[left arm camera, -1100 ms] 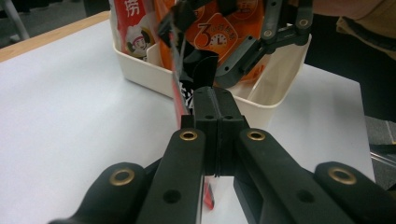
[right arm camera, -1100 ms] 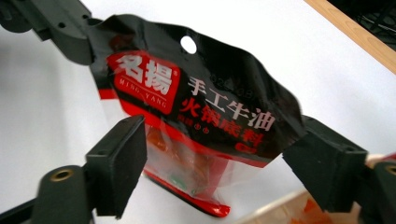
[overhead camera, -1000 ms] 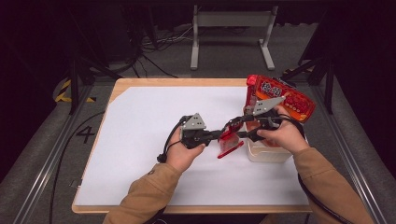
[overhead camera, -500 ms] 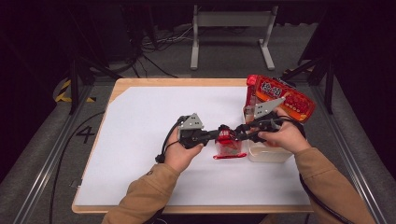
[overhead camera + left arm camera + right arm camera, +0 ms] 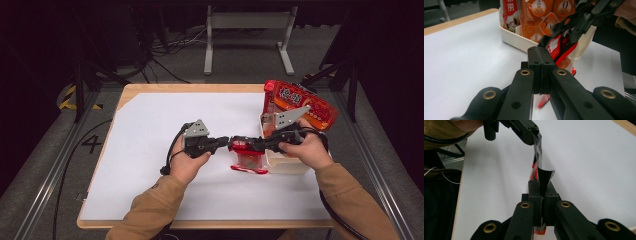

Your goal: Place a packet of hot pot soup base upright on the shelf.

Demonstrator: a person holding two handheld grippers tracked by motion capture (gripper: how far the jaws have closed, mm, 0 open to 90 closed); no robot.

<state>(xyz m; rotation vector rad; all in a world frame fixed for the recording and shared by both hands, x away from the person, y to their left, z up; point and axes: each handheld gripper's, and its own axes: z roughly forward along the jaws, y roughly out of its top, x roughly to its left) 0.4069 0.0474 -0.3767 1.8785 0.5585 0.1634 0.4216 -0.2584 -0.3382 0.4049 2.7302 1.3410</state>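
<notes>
the red snack packet (image 5: 247, 156) hangs just above the white-covered table (image 5: 150, 130), stretched between both tools — the left tool (image 5: 223, 142) pinches its top edge, the right tool (image 5: 248, 145) has just clamped the other end. a white bin (image 5: 287, 167) of packets sits just beside it.

We wear tan sleeves (image 5: 152, 210) down to both wrists. Our left gripper (image 5: 220, 143) is black, with a grey three-cornered plate (image 5: 196, 129) on top and a black cable (image 5: 171, 155) looping from its rear. Our right gripper (image 5: 248, 145) is the same black build; its grey plate (image 5: 282, 119) bears small dark holes. Up close, each jaw arm carries brass-ringed rivets (image 5: 525, 72) and plain round holes, ending in flat black pads (image 5: 535, 195).
</notes>
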